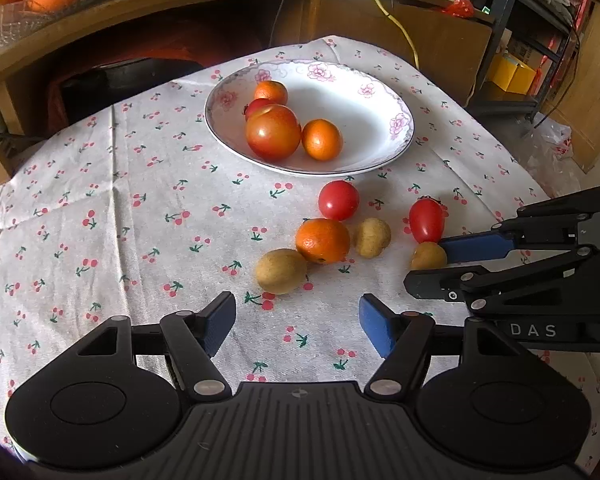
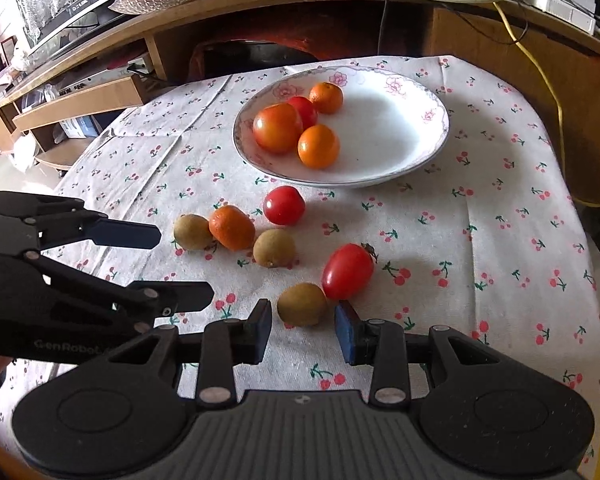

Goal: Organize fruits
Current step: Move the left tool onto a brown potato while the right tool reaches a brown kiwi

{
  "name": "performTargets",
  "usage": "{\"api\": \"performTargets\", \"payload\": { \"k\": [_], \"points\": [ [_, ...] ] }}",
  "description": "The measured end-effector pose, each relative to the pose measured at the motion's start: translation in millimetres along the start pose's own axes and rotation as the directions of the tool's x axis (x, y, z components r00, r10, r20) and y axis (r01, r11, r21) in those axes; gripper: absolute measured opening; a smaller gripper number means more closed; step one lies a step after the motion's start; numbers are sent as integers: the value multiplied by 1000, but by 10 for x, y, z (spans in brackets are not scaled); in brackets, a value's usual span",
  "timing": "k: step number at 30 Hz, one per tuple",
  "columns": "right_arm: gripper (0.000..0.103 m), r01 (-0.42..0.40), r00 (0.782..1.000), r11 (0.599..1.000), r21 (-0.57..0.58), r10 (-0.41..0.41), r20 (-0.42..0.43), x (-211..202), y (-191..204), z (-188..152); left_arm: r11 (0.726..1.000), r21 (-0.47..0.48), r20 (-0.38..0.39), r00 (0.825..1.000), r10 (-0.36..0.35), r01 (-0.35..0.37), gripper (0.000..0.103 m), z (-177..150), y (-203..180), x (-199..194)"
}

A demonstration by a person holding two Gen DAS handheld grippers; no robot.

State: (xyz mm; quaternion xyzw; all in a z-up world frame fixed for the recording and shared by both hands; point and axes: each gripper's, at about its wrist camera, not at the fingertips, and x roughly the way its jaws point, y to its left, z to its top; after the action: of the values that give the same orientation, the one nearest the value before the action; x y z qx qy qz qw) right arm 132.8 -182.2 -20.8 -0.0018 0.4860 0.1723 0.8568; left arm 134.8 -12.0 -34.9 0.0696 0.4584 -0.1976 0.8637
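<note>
The right gripper has its jaws apart, a kiwi just ahead between the tips, unpressed. The left gripper is wide apart over bare table, another kiwi just beyond.

Wooden shelf unit behind, cables draped; cherry-print tablecloth

in the plate, the big tomato hides most of the small red tomato behind it. the glass fruit bowl on the shelf is cut off by the top edge. whether the right tongs touch the kiwi between them cannot be told.
</note>
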Motion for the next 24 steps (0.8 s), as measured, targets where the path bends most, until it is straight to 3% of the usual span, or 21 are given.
{"api": "performTargets", "payload": {
  "k": [9,16,24],
  "points": [
    [35,5,1000,1000,-1,-5,6,25,22,9,1000,14,6,1000,-8,8,75,14,6,66],
    [28,-8,1000,1000,19,8,2,-13,-21,-19,999,33,44,999,7,-9,72,60,-4,157],
    [28,-32,999,998,45,33,-18,-66,-82,-72,999,37,67,998,20,-22,50,90,-31,165]
  ]
}}
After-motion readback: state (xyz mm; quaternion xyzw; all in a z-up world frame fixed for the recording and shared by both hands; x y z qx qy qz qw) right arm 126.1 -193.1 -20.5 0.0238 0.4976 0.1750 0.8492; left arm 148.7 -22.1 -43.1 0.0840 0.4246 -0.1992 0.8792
